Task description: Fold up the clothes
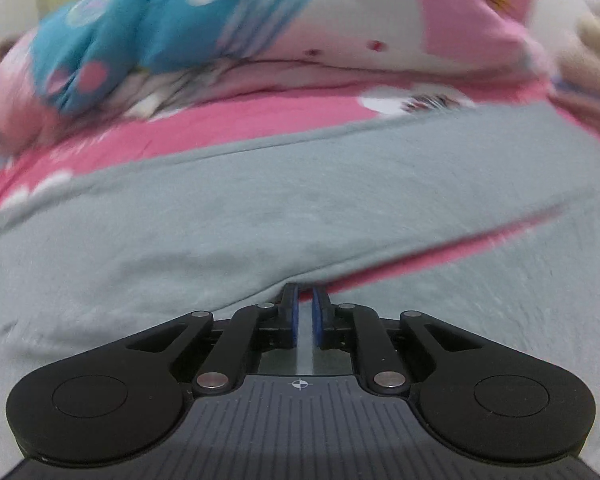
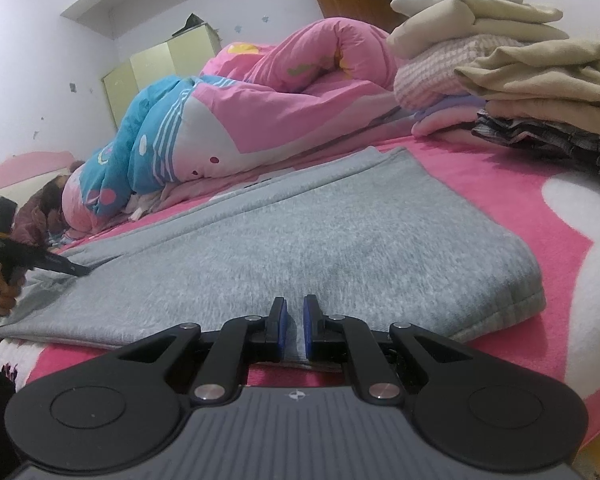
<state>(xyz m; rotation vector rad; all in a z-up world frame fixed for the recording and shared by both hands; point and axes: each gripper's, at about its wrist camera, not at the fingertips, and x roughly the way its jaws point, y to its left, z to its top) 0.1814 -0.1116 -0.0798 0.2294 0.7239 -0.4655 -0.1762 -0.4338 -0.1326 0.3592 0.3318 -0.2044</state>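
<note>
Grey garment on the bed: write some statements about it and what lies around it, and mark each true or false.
1. The grey garment lies on a pink blanket. True.
2. The right hand-held gripper stands wide open above the garment. False: it is shut on the garment's near edge.
3. A stack of folded clothes sits on the bed. True.
4. The left hand-held gripper holds a blue quilt. False: it pinches grey fabric.
5. The bedding heap is pink and blue. True.
</note>
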